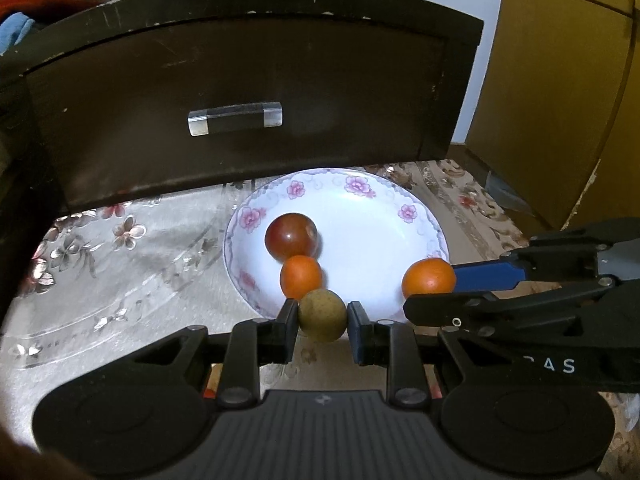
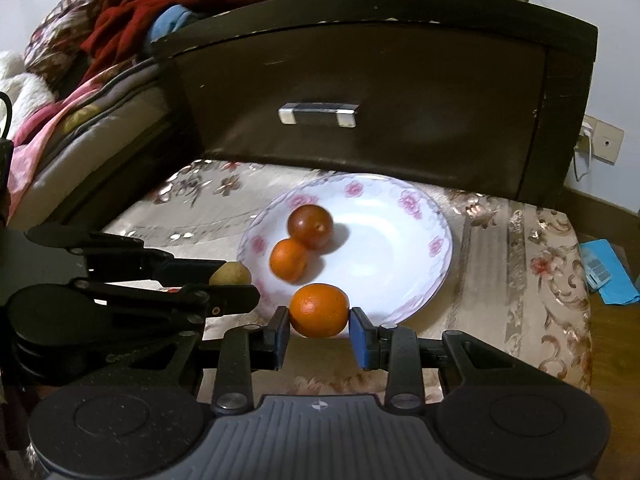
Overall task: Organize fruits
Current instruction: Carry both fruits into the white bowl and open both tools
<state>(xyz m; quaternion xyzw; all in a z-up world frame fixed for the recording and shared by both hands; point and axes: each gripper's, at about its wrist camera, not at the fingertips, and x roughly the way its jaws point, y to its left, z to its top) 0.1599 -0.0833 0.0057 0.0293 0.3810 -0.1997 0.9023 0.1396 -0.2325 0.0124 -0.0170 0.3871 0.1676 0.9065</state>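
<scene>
A white plate with pink flowers (image 1: 360, 208) (image 2: 400, 240) lies on the floral cloth and holds a dark red round fruit (image 1: 291, 236) (image 2: 310, 221) touching a small orange (image 1: 301, 277) (image 2: 289, 260). My left gripper (image 1: 322, 318) is shut on a yellow-green round fruit (image 1: 322, 315) (image 2: 230, 273), held over the plate's near rim. My right gripper (image 2: 319, 314) is shut on a larger orange (image 2: 319, 310) (image 1: 429, 278), also at the near rim, to the right of the left one.
A dark wooden drawer front with a metal handle (image 1: 235, 118) (image 2: 318, 114) stands right behind the plate. Bedding and clothes (image 2: 80, 80) lie at the left. A blue packet (image 2: 604, 272) is on the floor at the right. A yellow cupboard (image 1: 560, 100) stands right.
</scene>
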